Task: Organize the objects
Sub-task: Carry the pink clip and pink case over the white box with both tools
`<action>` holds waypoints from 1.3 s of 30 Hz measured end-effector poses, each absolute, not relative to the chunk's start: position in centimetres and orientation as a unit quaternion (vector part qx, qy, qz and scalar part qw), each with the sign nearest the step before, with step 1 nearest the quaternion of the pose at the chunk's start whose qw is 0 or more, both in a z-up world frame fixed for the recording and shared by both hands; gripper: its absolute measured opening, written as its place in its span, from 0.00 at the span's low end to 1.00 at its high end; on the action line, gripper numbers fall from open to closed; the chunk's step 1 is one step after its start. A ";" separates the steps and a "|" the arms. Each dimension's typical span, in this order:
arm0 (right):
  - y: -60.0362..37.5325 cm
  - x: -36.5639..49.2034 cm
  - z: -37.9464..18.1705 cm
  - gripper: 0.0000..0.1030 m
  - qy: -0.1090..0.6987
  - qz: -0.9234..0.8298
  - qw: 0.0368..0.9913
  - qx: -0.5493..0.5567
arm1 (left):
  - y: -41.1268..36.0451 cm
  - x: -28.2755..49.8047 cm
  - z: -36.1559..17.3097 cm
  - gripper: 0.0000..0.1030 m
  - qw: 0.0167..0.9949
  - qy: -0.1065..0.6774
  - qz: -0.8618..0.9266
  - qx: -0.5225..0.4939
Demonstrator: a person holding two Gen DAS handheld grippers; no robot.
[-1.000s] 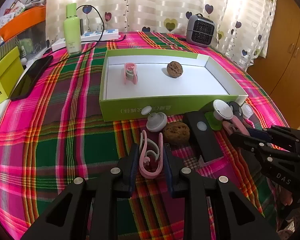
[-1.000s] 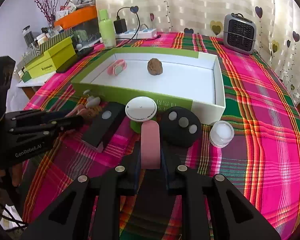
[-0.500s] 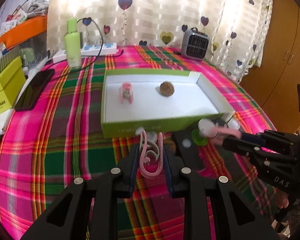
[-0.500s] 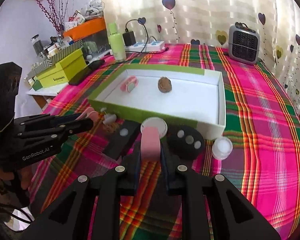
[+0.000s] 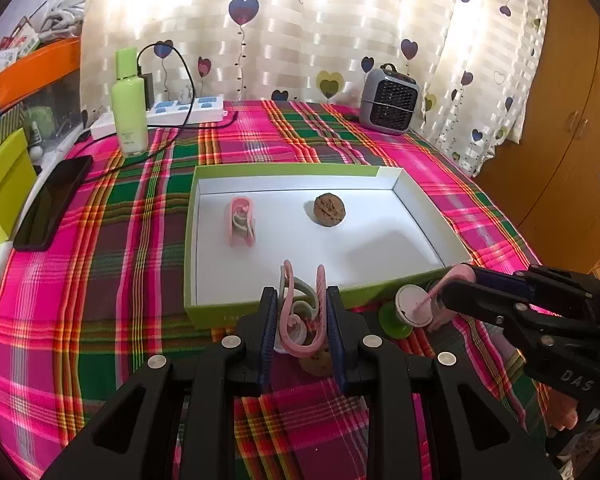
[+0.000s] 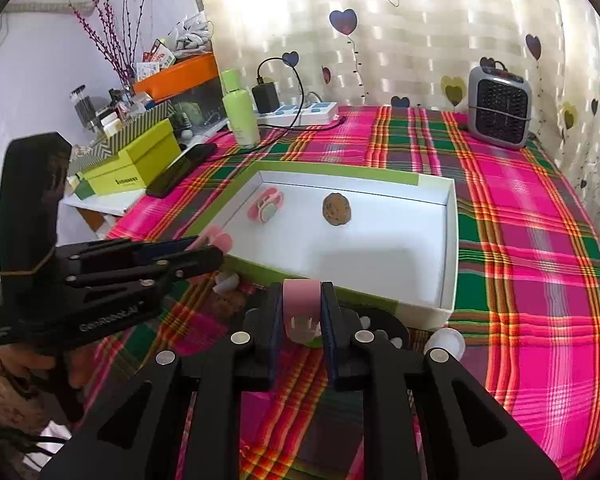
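A green box with a white inside lies on the plaid table. In it are a pink clip and a walnut. My left gripper is shut on a pink clip, held above the table just short of the box's near wall. My right gripper is shut on a pink strip-shaped object, also raised near the box's front edge; it shows in the left wrist view at the right.
Before the box lie another walnut, a white knob, a white disc on a green base, a black remote and a white cap. A green bottle, power strip, phone and heater stand further back.
Both grippers have lifted their pink objects off the table and risen, moving toward the box. The loose items in front of the box stayed in place.
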State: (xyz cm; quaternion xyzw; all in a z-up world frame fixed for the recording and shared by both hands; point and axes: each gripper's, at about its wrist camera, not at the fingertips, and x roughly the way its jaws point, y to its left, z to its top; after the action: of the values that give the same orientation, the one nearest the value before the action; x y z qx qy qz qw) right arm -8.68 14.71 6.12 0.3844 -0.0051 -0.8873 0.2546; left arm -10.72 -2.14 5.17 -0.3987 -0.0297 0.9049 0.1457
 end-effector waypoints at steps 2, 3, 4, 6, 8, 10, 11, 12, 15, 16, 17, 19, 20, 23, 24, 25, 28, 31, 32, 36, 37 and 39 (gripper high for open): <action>15.0 -8.8 6.7 0.18 -0.017 -0.888 0.264 0.377 | -2.1 -11.0 5.3 0.21 0.147 -0.029 0.905 -0.398; 15.1 -9.0 6.9 0.18 -0.022 -0.888 0.266 0.375 | -2.1 -11.2 5.3 0.21 0.147 -0.030 0.905 -0.398; 15.2 -9.2 7.2 0.18 -0.029 -0.888 0.269 0.373 | -2.1 -11.4 5.3 0.21 0.147 -0.030 0.905 -0.399; 15.4 -9.8 7.6 0.18 -0.035 -0.889 0.270 0.369 | -2.1 -11.7 5.2 0.21 0.147 -0.031 0.905 -0.399; 15.5 -10.3 7.8 0.18 -0.033 -0.891 0.264 0.368 | -2.1 -11.9 5.2 0.21 0.147 -0.032 0.905 -0.398; 15.8 -11.1 7.8 0.18 -0.044 -0.888 0.268 0.371 | -2.1 -12.4 5.1 0.21 0.146 -0.034 0.904 -0.400; 15.9 -11.4 7.7 0.18 -0.049 -0.887 0.268 0.373 | -2.2 -12.6 5.0 0.21 0.146 -0.035 0.904 -0.401; 15.9 -11.9 7.7 0.18 -0.052 -0.887 0.266 0.373 | -2.2 -13.0 4.9 0.21 0.145 -0.039 0.903 -0.403; 15.9 -13.0 7.6 0.18 -0.051 -0.889 0.261 0.374 | -2.2 -13.8 4.8 0.21 0.149 -0.043 0.901 -0.406; 15.9 -13.6 7.5 0.18 -0.053 -0.887 0.261 0.378 | -2.1 -14.0 4.8 0.21 0.148 -0.043 0.901 -0.406; 15.9 -14.0 7.4 0.18 -0.055 -0.886 0.260 0.380 | -2.0 -14.4 4.7 0.21 0.148 -0.041 0.901 -0.407; 15.8 -14.9 7.2 0.18 -0.056 -0.884 0.259 0.385 | -2.0 -15.0 4.7 0.21 0.146 -0.040 0.901 -0.407; 15.8 -15.4 7.0 0.18 -0.057 -0.884 0.256 0.388 | -1.9 -15.4 4.8 0.21 0.147 -0.040 0.901 -0.407; 15.6 -16.6 6.5 0.18 -0.056 -0.881 0.253 0.395 | -1.7 -16.5 4.7 0.21 0.149 -0.037 0.900 -0.407; 15.5 -17.2 6.3 0.18 -0.056 -0.881 0.251 0.398 | -1.7 -16.8 4.6 0.21 0.148 -0.037 0.900 -0.408; 15.5 -17.5 6.1 0.18 -0.057 -0.879 0.250 0.401 | -1.7 -17.0 4.5 0.21 0.149 -0.038 0.900 -0.408; 15.6 -18.6 5.4 0.18 -0.059 -0.877 0.241 0.411 | -1.6 -17.7 4.2 0.21 0.148 -0.037 0.899 -0.411; 15.4 -19.6 4.9 0.18 -0.053 -0.875 0.238 0.418 | -1.6 -18.2 3.7 0.21 0.149 -0.040 0.895 -0.418; 15.3 -19.9 4.7 0.18 -0.050 -0.874 0.236 0.422 | -1.6 -18.2 3.6 0.21 0.150 -0.040 0.895 -0.418; 15.1 -21.2 3.8 0.18 -0.050 -0.867 0.230 0.439 | -1.3 -18.4 3.5 0.21 0.150 -0.037 0.895 -0.419; 15.1 -21.5 3.6 0.18 -0.050 -0.866 0.229 0.441 | -1.3 -18.5 3.4 0.21 0.150 -0.036 0.895 -0.419; 15.0 -21.9 3.5 0.18 -0.050 -0.865 0.229 0.443 | -1.2 -18.5 3.4 0.21 0.151 -0.033 0.895 -0.419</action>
State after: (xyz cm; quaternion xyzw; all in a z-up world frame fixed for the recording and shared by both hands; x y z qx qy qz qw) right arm -21.88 15.05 3.51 0.4430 -0.0495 -0.8654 0.2289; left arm -18.49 -1.17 3.42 -0.4188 -0.0330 0.8949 0.1506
